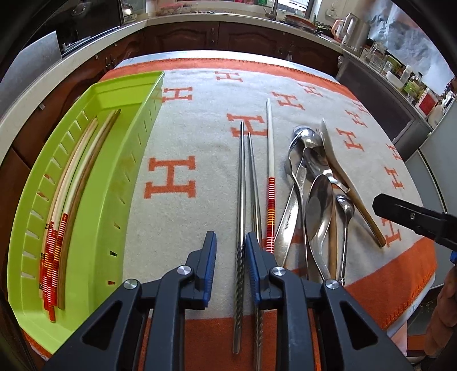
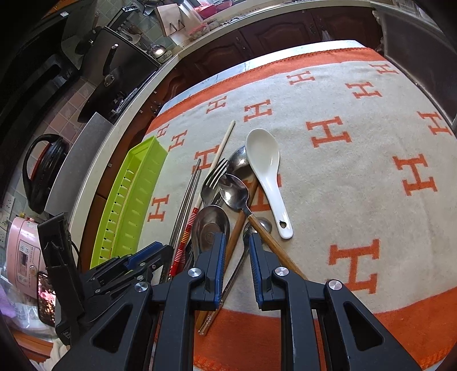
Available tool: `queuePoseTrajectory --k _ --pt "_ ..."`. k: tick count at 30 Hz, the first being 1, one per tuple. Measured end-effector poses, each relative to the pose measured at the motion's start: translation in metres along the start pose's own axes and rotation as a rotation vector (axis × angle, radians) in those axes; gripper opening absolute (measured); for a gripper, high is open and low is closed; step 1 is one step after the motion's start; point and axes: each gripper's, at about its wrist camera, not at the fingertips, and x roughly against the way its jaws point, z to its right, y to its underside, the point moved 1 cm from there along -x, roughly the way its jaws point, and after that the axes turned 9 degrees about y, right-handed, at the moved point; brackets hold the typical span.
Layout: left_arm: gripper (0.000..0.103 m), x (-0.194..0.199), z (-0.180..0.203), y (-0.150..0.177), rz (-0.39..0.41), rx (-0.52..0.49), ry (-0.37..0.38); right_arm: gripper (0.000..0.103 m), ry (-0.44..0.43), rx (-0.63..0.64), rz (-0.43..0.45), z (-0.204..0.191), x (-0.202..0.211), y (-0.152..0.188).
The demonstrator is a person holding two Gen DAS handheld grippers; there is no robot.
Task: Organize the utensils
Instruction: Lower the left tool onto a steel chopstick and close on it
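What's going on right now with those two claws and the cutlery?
Left gripper open, straddling metal chopstick. Right gripper open above spoon pile. Green tray holds chopsticks; nothing blocking.

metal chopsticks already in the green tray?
No. Both metal chopsticks lie on the blanket beside the green tray, one between the open left gripper fingers.

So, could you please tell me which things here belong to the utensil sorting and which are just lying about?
Job:
green tray
metal chopsticks
striped chopstick
spoon pile
white ceramic spoon

Lying about:
pink rice cooker
kettle
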Motion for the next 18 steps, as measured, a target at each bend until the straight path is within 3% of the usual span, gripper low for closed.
queuePoseTrajectory --k 11,16,18 --pt "0.025 -0.004 0.015 0.003 -0.018 -0.078 -0.056 0.017 -0.007 -0.005 -0.016 0.006 -0.010 0.004" --pt "0.025 -0.003 0.009 0.000 -0.006 -0.048 -0.024 0.017 -0.005 -0.011 -0.023 0.008 -0.013 0.004" --pt "0.020 -0.003 0.007 0.001 0.003 -0.049 -0.029 0.017 -0.004 -0.012 -0.026 0.009 -0.015 0.005"
